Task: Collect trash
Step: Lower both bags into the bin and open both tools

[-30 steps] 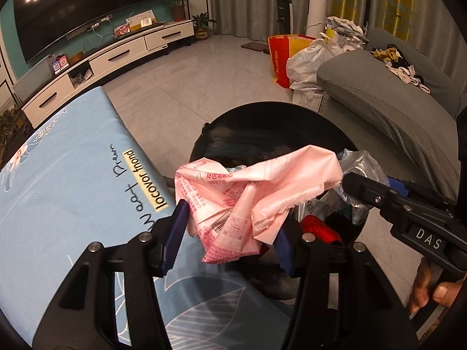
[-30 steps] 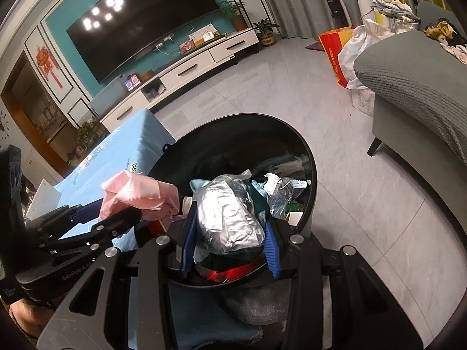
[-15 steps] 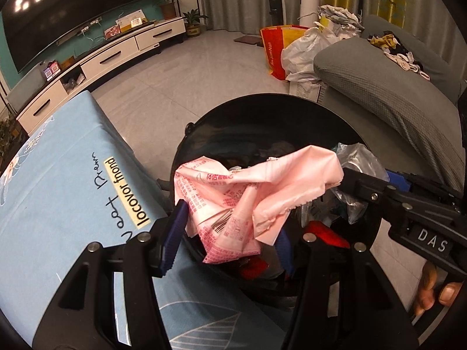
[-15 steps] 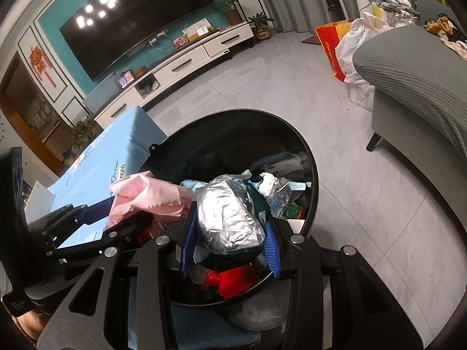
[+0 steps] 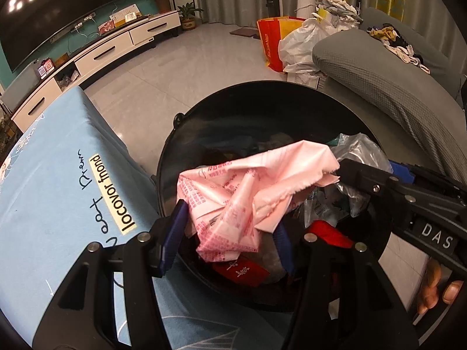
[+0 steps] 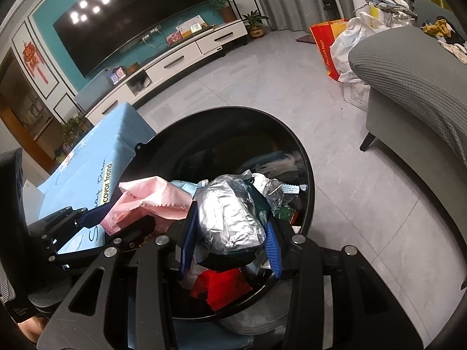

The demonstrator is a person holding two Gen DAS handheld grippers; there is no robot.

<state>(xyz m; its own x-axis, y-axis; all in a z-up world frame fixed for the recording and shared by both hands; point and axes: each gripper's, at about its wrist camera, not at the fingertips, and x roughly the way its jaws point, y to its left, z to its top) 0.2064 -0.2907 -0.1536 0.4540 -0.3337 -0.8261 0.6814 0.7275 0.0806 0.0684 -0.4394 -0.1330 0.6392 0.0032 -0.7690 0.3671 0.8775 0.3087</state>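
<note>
The left gripper [image 5: 230, 239] is clamped on a crumpled pink wrapper [image 5: 248, 198] printed with red text, holding it over the near side of the open black trash bin [image 5: 262, 87]. The right gripper [image 6: 230, 242] is closed around a scrunched silver foil bag [image 6: 230, 215] with a dark teal outer face, also over the bin mouth; its fingers [image 6: 273, 246] press in on both flanks of the bundle. The two loads sit just beside each other, the pink sheet's torn edge near the right gripper's black frame.

Both pieces look very light and limp — thin film that folds wherever it is pinched. The pink wrapper is held low in its bunched middle, and a broad loose flap spreads up and away from the fingers; it would likely flutter and cling rather than drop cleanly, so a grip on the thick wad is the sound one. The foil bag appears puffed and springy, slick on its metallic face; squeezed across its widest part it could squirt out, so a hold on a creased fold seems safer.

The bin already carries red packets [image 6: 221, 288], clear plastic film [image 6: 277, 195] and other scraps, heaped near the rim on this side. It stands on the tiled floor between a table with a light blue cloth [image 5: 58, 189] and a grey sofa [image 6: 408, 73]. Once released, either piece may perch on the heap or slide over the rim rather than sink in.
</note>
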